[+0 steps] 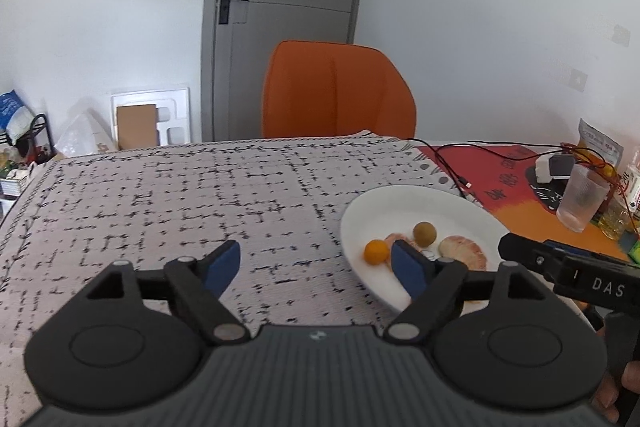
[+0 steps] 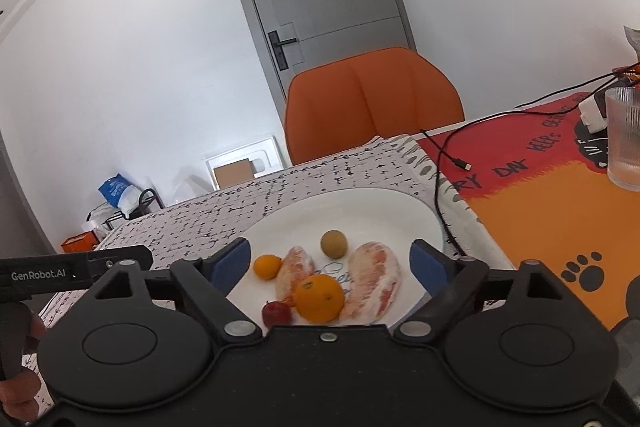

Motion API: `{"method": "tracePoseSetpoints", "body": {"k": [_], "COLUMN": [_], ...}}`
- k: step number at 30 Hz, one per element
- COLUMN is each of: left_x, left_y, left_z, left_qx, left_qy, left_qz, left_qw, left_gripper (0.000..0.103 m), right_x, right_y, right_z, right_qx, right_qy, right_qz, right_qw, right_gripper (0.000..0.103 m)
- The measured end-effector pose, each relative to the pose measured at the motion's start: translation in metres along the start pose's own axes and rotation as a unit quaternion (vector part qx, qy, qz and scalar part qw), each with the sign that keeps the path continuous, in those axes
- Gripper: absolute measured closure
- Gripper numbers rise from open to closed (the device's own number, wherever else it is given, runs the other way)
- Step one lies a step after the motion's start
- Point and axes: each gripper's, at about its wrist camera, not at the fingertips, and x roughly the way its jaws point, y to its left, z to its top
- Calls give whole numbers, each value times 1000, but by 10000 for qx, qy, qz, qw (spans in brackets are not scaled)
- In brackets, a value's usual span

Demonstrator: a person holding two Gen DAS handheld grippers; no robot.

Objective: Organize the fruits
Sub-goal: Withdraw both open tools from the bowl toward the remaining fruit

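The white plate (image 2: pixel 400 205) sits on a table (image 1: pixel 160 195) covered with a cloth of black dashes on a pale ground, and all the fruit lies on that plate. Seen from the right wrist camera, an orange (image 2: pixel 319 297) rests at the plate's near edge, with a small red fruit (image 2: pixel 276 311) just beside it on the left. Behind the orange lie two peeled pomelo segments: the left segment (image 2: pixel 295 273) touches the orange, and the larger right segment (image 2: pixel 372 281) lies along the orange's right side. A small kumquat (image 2: pixel 267 266) sits just left of the left segment, and a round brownish longan (image 2: pixel 333 244) stands farther back on the plate, between the two segments' far ends. The right claw (image 2: pixel 334 263) hovers over the plate's near half with its blue pads spread wide apart and nothing pressed between them; the fruit shows in the gap below. The left claw (image 1: pixel 316 269) is likewise spread wide and grips nothing; its left pad is over the cloth beside the plate, its right pad in front of the plate's near left rim, close to the kumquat (image 1: pixel 376 251). Right of the plate a black cable (image 2: pixel 442 183) trails across an orange and red mat (image 2: pixel 560 219), where a ribbed clear glass (image 2: pixel 624 137) stands. An orange chair (image 2: pixel 372 99) is drawn up at the far side of the table, well beyond the plate.
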Motion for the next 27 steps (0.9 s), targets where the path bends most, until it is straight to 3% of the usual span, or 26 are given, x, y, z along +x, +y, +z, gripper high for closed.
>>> {"method": "tracePoseSetpoints", "body": {"k": [6,27], "left_x": [-15,-77], "left_y": [11,60], "left_z": [-8,-38], "left_qx": [-77,-526], "left_qy": [-28,-133], "left_qz": [224,676], "left_qw": [9997,9962], "left_gripper": [12,12], "right_x": [-8,-23], "right_y": [11,51], "right_z": [-2,-17], "right_qx": [-72,-296], "right_qy": [-13,324], "right_qz": [22,269], "right_qw": [10000,9987], "right_gripper": [0,0]}}
